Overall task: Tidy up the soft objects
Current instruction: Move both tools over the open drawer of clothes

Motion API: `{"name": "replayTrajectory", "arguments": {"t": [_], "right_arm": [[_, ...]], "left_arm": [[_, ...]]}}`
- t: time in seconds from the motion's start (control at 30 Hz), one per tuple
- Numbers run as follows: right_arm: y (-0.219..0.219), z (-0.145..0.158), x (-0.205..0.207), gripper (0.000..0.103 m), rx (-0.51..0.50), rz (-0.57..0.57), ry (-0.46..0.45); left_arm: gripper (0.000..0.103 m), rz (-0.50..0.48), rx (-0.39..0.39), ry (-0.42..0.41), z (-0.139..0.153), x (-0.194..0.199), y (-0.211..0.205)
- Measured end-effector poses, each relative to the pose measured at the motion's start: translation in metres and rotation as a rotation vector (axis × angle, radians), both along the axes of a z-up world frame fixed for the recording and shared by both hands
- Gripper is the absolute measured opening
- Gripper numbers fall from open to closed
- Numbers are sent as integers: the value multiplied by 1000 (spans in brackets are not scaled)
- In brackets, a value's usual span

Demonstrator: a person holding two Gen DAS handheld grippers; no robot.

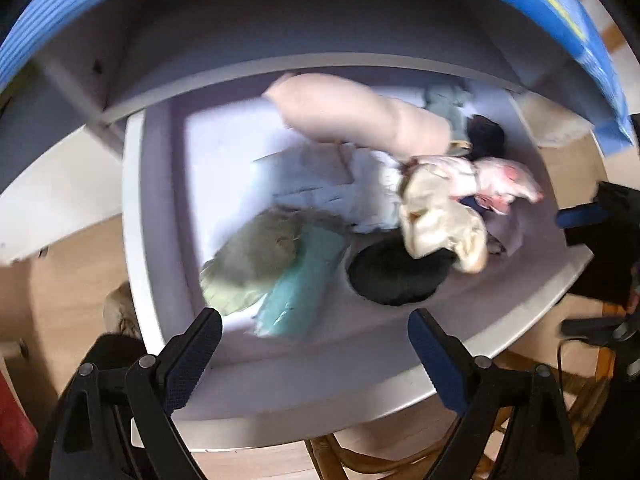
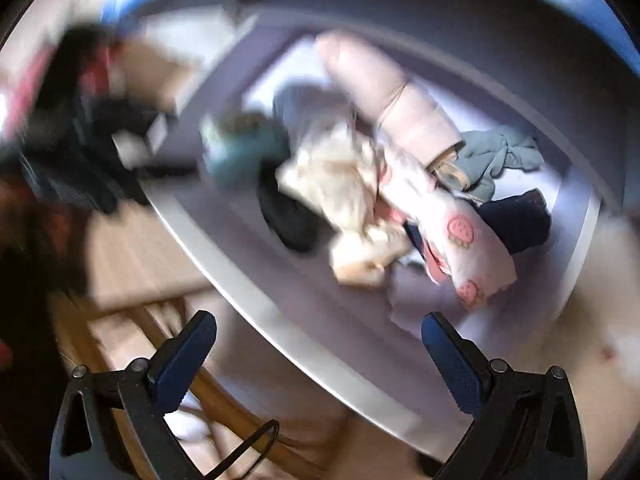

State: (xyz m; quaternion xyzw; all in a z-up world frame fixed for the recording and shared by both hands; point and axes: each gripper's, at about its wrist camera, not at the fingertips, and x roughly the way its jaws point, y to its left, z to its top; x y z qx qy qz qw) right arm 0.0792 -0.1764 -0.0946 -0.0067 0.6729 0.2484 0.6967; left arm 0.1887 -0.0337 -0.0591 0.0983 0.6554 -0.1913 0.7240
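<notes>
A white open drawer (image 1: pixel 152 208) holds a loose heap of soft things: a long pink roll (image 1: pixel 360 116), a cream cloth (image 1: pixel 436 216), a white piece with pink prints (image 2: pixel 460 236), a teal roll (image 1: pixel 300 284), an olive-green bundle (image 1: pixel 248 264), a black bundle (image 1: pixel 396 276) and a grey-green garment (image 2: pixel 496 156). My left gripper (image 1: pixel 314 356) hangs open above the drawer's front rim, nothing between its fingers. My right gripper (image 2: pixel 318 360) is also open and empty, over the drawer's front edge (image 2: pixel 256 304). Both views are blurred.
A white shelf board (image 1: pixel 240 76) sits above the drawer's back, with a blue padded surface (image 1: pixel 560 20) overhead. Wooden floor (image 1: pixel 68 292) and a rattan chair frame (image 1: pixel 360 456) lie below. The other gripper (image 1: pixel 588 216) shows at the right edge of the left wrist view.
</notes>
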Motion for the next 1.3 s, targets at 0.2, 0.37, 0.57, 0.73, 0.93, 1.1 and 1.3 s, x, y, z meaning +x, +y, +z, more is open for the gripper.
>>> {"name": "replayTrajectory", "arguments": {"t": [0.2,0.37,0.57,0.73,0.93,1.1,1.3], "right_arm": [[-37,-42,15,103,-238,-316,58],[-42,-69,5,103,-362,-363,99],[-49,-80,-10,103,-339,-451,140],[-68,-88,-25,103,-273,-528,177],[-64,-88,-40,103,-287,-520,208],[-62,-84,-48,103,-293,-516,270],[-64,-74,-49,103,-333,-512,269]], "left_arm": [[95,139,79,31,-30,0,21],[95,204,136,61,-41,-7,34],[96,234,170,68,-43,-18,44],[96,239,166,52,-35,-29,50],[96,234,181,92,-48,-38,44],[96,224,211,161,-49,-56,50],[95,229,217,176,-42,-70,55]]}}
